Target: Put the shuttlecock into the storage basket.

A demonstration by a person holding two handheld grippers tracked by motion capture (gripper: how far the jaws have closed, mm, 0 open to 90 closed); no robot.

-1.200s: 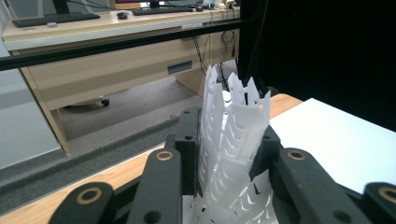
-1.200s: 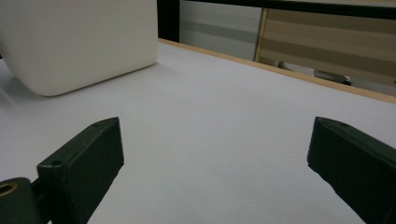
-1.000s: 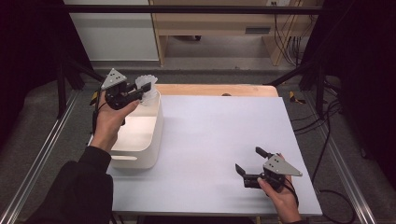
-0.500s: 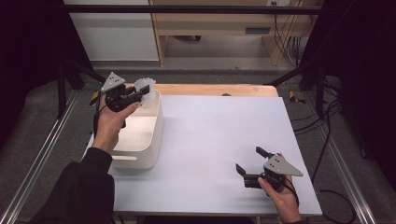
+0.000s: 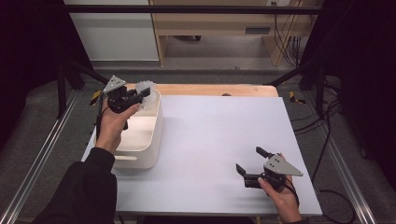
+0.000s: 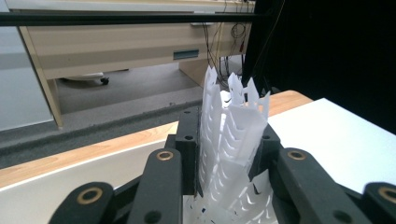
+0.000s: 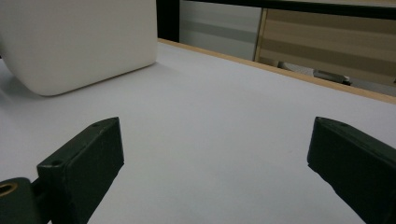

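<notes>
My left gripper [image 5: 141, 95] hangs over the far end of a white bin [image 5: 148, 148] at the table's left. It is shut on a white frilled paper piece [image 5: 145, 87] with a scalloped edge. In the left gripper view the paper [image 6: 236, 122] stands upright, crumpled, between the two black jaws of that gripper [image 6: 229, 137], and its cut-out pattern shows. My right gripper [image 5: 249, 159] rests near the table's front right, open, with nothing between its jaws. In the right gripper view its jaws [image 7: 215, 156] stand wide apart over bare tabletop.
The white tabletop [image 5: 219, 126] spreads between the bin and the right hand. Its wooden far edge [image 5: 210, 89] meets grey floor beyond. The bin's rounded corner [image 7: 79, 42] shows in the right gripper view. A wooden desk [image 6: 121, 42] and cables stand behind.
My left gripper has sunk slightly toward the bin's far end, still holding the paper piece. The right gripper has not moved.
</notes>
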